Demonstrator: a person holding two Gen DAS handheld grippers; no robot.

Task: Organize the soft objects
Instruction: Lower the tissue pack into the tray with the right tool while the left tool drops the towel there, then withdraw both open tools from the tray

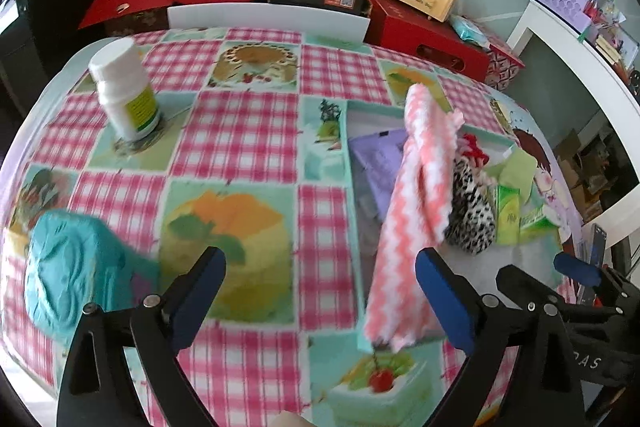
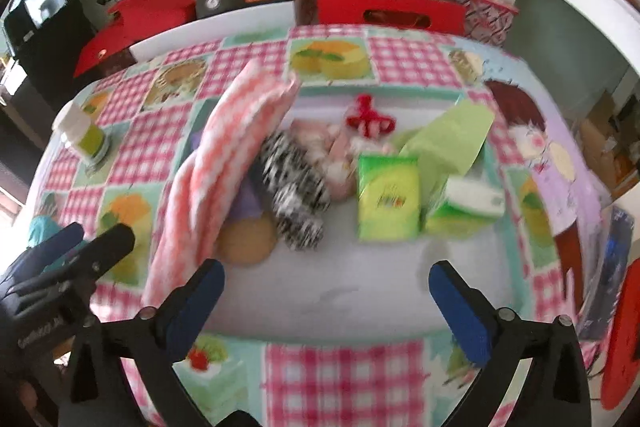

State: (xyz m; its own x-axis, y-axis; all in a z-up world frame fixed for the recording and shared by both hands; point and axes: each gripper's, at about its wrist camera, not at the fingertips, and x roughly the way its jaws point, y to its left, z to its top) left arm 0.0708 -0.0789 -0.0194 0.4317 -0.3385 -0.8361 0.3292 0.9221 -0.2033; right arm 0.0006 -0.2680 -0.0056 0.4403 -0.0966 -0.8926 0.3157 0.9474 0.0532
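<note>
A pink-and-white zigzag cloth (image 1: pixel 416 195) (image 2: pixel 224 163) hangs over the left rim of a shallow teal-edged box (image 1: pixel 347 155) (image 2: pixel 400 91); nothing grips it. A black-and-white spotted soft item (image 1: pixel 472 211) (image 2: pixel 296 191) lies in the box beside it. My left gripper (image 1: pixel 320 291) is open above the tablecloth, its right finger next to the cloth's lower end. My right gripper (image 2: pixel 326 291) is open over the box's bare white floor. A crumpled teal cloth (image 1: pixel 76 267) (image 2: pixel 40 227) lies on the table at the left.
The box also holds green tissue packs (image 2: pixel 388 199), a green sheet (image 2: pixel 452 135), a red bow (image 2: pixel 370 119), a tan round pad (image 2: pixel 248 239) and a purple item (image 1: pixel 380 155). A white bottle (image 1: pixel 124 95) stands at the far left. Red boxes (image 1: pixel 424 39) line the far edge.
</note>
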